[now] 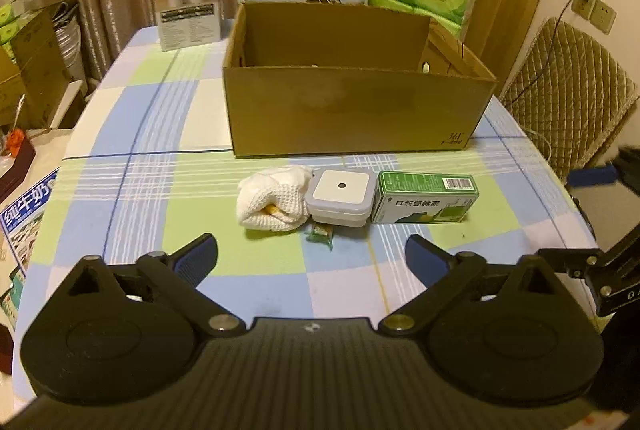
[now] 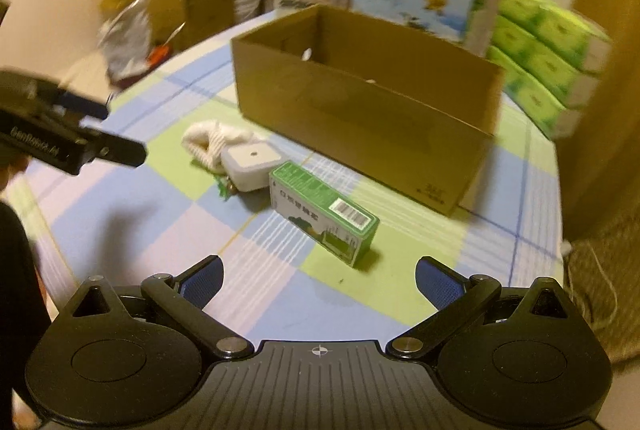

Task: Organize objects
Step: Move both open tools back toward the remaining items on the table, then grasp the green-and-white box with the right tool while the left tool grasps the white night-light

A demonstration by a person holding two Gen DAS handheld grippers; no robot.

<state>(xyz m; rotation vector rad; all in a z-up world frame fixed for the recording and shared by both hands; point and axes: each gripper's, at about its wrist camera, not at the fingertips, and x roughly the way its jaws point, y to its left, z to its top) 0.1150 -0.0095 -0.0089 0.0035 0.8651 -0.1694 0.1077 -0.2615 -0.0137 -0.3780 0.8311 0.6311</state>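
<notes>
From here I can't read the floor of the cardboard box (image 1: 352, 110); its near wall hides it. Green wrapper (image 1: 320, 232) before the box: half under the cloth (image 1: 272, 200), contents untellable. Right view blurred behind the box (print on cartons illegible).

Left tool (image 1: 311, 250) — right tool (image 2: 319, 276) — both jaws wide apart.
</notes>
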